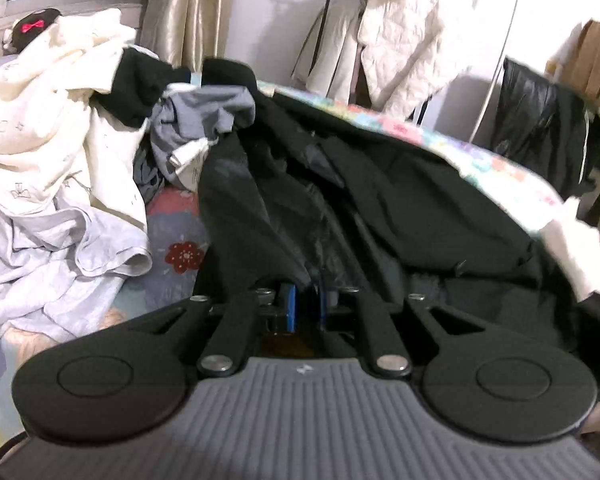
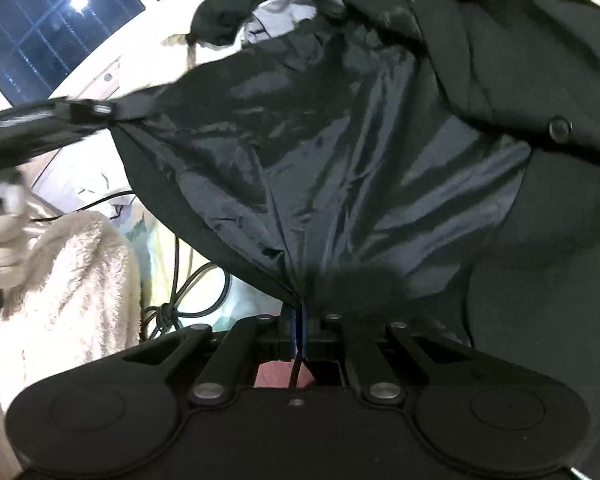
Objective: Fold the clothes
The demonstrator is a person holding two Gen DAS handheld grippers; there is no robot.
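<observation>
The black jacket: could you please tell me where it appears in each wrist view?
Left wrist: the black jacket fills the centre, spread on the floral bedding, its edge in the left gripper.
Right wrist: it fills the centre and right, lining showing, pinched by the right gripper.
Shared landmark: the grey garment behind it.

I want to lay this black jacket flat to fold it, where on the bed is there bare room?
Little. One bare strip of floral bedsheet lies between the clothes pile and the black jacket; another runs along the far edge behind the jacket. The pile crowds the left. Both grippers, left gripper and right gripper, pinch the jacket.
</observation>
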